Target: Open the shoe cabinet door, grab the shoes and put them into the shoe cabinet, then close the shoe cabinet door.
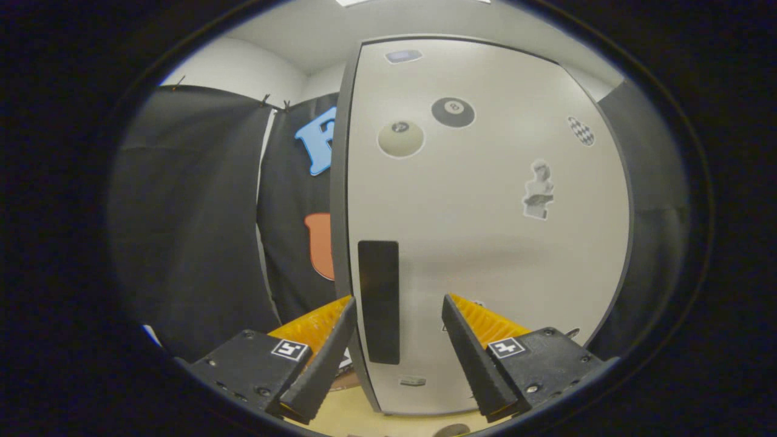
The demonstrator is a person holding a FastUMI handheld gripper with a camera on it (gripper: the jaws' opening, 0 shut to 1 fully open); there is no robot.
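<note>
Pale grey and smooth, the shoe cabinet door [485, 243] stood straight ahead of the gripper [397, 340], shut as far as could be told, its dark left edge facing the booth's black cloth wall [188, 230]. It looked like a rigid flat panel, probably light to swing but slick on its face, so the fingers would likely get no purchase there. The sensible place to take hold seemed to be the dark handle strip [379, 301], a tall upright rectangle set near that left edge. Both fingers were spread apart with nothing between the pads, and the strip lay just ahead of them, nearer the left finger than the right. Whether the strip was raised or recessed could not be told, and that would decide whether to pinch it or hook the door's edge. Several stickers dotted the panel: a pale ball [400, 138], a black ball [453, 112], a bust figure [538, 189] and a small checkered oval [581, 131]. None looked likely to obstruct the grip. A light wooden floor [352, 419] showed beneath the fingers.
</note>
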